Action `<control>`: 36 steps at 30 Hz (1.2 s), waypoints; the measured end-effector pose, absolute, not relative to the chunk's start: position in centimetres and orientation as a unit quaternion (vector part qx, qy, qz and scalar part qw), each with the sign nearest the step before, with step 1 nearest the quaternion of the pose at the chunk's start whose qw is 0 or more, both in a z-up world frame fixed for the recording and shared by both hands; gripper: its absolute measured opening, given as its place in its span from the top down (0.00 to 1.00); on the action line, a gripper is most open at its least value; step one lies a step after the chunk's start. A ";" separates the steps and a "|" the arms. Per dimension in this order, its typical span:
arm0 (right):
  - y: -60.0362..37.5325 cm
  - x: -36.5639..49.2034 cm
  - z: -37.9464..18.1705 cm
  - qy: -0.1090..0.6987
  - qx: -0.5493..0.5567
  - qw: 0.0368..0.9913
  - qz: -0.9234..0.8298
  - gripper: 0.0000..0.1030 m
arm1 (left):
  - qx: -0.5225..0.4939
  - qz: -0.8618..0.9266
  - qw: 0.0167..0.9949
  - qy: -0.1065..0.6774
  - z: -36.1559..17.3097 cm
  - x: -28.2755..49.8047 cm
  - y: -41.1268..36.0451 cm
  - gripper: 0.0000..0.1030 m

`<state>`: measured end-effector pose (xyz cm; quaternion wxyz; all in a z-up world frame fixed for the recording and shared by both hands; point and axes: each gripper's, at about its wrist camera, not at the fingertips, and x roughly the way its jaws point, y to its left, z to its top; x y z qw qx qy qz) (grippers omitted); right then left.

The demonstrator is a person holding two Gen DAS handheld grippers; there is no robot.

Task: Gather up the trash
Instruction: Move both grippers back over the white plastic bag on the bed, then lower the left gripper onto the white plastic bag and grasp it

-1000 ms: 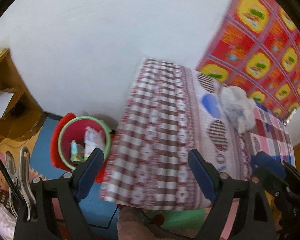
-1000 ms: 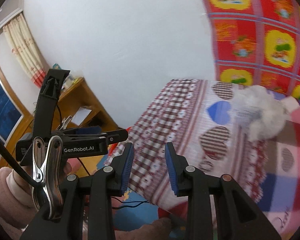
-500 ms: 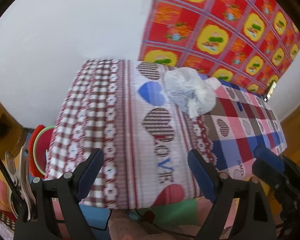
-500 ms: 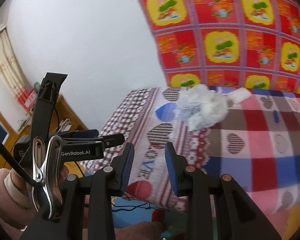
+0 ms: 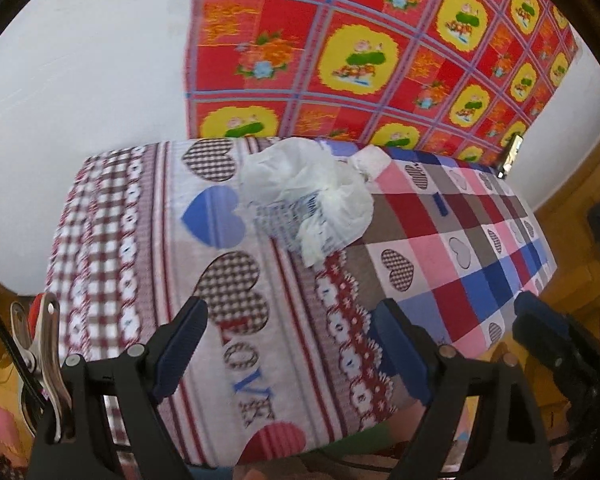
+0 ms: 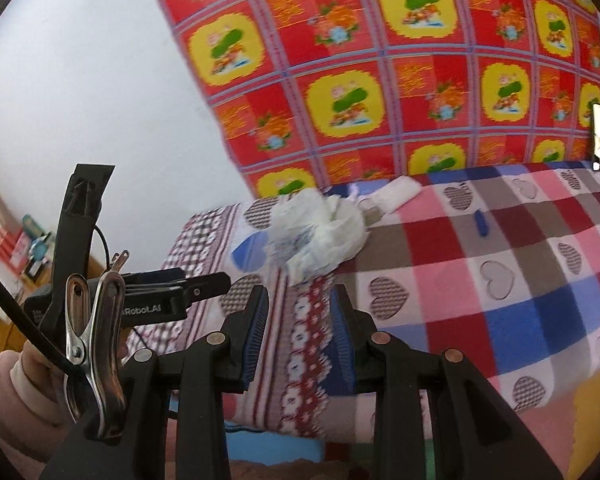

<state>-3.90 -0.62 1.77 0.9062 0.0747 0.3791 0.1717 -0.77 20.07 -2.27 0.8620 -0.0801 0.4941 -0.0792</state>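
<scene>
Left gripper (image 5: 296, 348): released, fingers spread wide with nothing between them, held above the near edge of the bed.
Right gripper (image 6: 298, 334): jaws parted by a narrow gap, nothing gripped, pointing toward the bag from the near side.
Crumpled white plastic bag (image 5: 312, 196): lies on the bedspread near the far edge, beside the blue heart print, well apart from both grippers; blue printing shows on its folds.
Small white wad (image 6: 396, 194): rests just behind the bag, near the wall.
Blue strip (image 6: 481, 224): small, lying on the checked part to the bag's right.
Bedspread (image 5: 440, 256): hearts, checks and "LOVE" lettering.
Wall hanging (image 6: 380, 80): red and yellow squares behind the bed.
</scene>
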 end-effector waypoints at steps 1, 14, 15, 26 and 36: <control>-0.7 -3.6 1.7 0.379 0.077 0.907 0.166 0.68 | -0.080 -0.087 0.861 0.494 -2.4 -0.3 19.9 0.13; -2.5 -0.5 0.9 0.392 0.087 0.906 0.133 0.68 | -0.052 -0.102 0.856 0.505 -4.6 6.3 17.7 0.13; -2.6 -0.3 0.7 0.393 0.086 0.905 0.135 0.68 | -0.052 -0.101 0.855 0.506 -4.8 6.7 17.6 0.13; -5.9 3.7 -1.1 0.422 0.094 0.888 0.154 0.68 | -0.059 -0.070 0.846 0.525 -7.4 11.6 14.2 0.13; -8.5 6.8 -3.0 0.439 0.105 0.876 0.171 0.68 | -0.034 0.007 0.846 0.532 -10.6 14.8 12.3 0.20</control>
